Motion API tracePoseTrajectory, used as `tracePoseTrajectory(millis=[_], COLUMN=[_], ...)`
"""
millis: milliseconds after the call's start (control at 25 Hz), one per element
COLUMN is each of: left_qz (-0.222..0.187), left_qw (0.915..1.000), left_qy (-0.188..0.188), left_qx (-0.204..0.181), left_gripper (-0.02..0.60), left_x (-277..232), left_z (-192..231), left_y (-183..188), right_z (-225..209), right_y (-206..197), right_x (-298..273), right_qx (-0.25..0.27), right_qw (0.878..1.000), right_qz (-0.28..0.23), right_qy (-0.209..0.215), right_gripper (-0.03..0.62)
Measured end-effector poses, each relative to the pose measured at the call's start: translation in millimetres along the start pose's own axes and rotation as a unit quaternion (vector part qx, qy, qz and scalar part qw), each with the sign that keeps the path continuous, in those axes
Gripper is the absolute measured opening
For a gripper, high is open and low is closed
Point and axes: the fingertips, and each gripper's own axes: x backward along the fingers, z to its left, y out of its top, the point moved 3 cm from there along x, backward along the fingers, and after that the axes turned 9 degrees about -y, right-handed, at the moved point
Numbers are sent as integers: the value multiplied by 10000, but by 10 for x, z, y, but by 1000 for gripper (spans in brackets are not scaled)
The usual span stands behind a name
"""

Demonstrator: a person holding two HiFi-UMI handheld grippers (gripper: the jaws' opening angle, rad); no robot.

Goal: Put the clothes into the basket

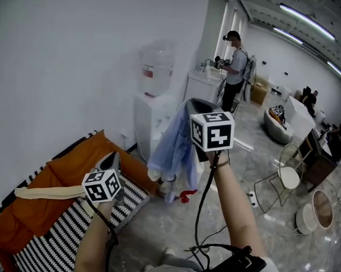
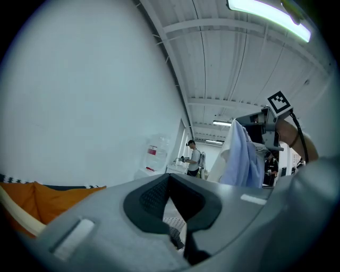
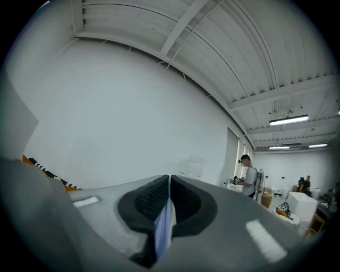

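Closest to the lens were the right forearm (image 1: 235, 203) and left forearm (image 1: 95, 245), coming up from the bottom edge of the head view and both reaching out about level. The right gripper (image 3: 169, 183) sat higher, near the centre of that view. Its jaws were pinched tight on a fold of the pale blue shirt (image 1: 173, 144), and in its own view a thin sliver of blue showed squeezed between the pads. The rest of the shirt dangled below it, clear of the floor, in front of the water cooler (image 1: 152, 112).

The left gripper (image 2: 171, 186) was at lower left, over the striped cushion (image 1: 59, 240) on the orange sofa (image 1: 73, 159). Its jaws were a little apart with nothing in them.

On handling, I'd guess the shirt was light and totally floppy, so it would swing and drape rather than keep any shape. It didn't look fragile, or likely to slip out of those textured pads. One pinch near an edge looked like enough to carry it. A second pinch lower down with the free claw would probably stop it trailing over a rim. No basket showed in any view, though.
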Motion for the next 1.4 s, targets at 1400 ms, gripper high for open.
tracePoseTrajectory(millis=[1400], left_qz=[553], left_qw=[9973], left_qy=[-436], left_qx=[-227], left_gripper=[-5], left_x=[-3168], left_z=[-168], left_y=[-347], right_z=[-1601], right_y=[-971], right_x=[-2347], right_qx=[-250], right_qw=[9985], right_qz=[475], right_qy=[46], right_gripper=[12])
